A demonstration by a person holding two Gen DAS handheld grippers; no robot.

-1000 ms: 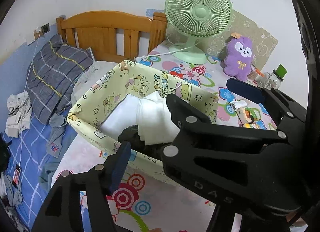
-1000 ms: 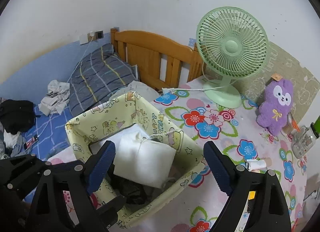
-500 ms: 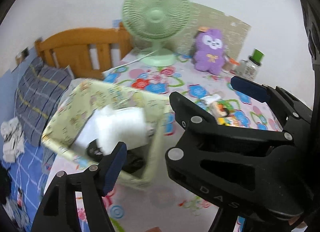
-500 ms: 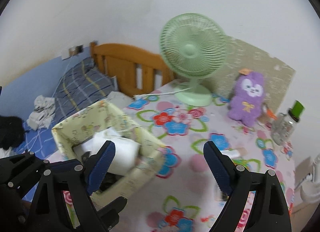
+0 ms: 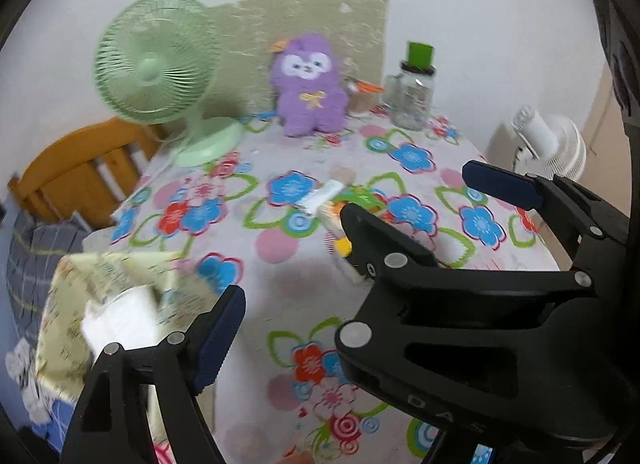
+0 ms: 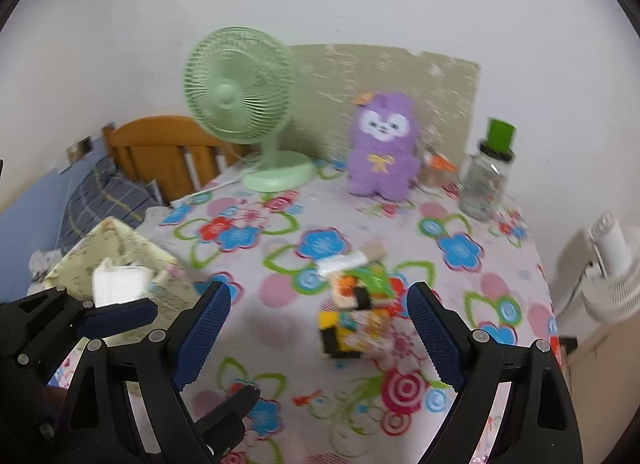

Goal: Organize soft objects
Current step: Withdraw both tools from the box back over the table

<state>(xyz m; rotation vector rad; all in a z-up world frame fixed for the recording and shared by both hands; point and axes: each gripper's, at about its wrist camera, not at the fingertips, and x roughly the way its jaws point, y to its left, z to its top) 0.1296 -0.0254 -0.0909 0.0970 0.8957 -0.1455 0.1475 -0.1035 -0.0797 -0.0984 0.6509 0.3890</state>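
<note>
Purple and still out, the plush toy (image 6: 380,151) sits by the wall beside the green fan (image 6: 244,103), well apart from the yellow fabric bin (image 6: 124,264) holding white folded cloth (image 6: 118,284), while left gripper (image 5: 352,256), its jaws just opening, and right gripper (image 6: 316,332) gape wide, empty.

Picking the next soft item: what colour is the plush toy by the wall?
Purple, with a white face and a small yellow bow: the plush toy, clearest in the left wrist view.

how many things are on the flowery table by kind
fans: 1, green fan
plush toys: 1, purple plush
jars: 1, glass jar
fabric bins: 1, yellow bin
small packets: 2, colourful packets and white tube
total: 6
</note>
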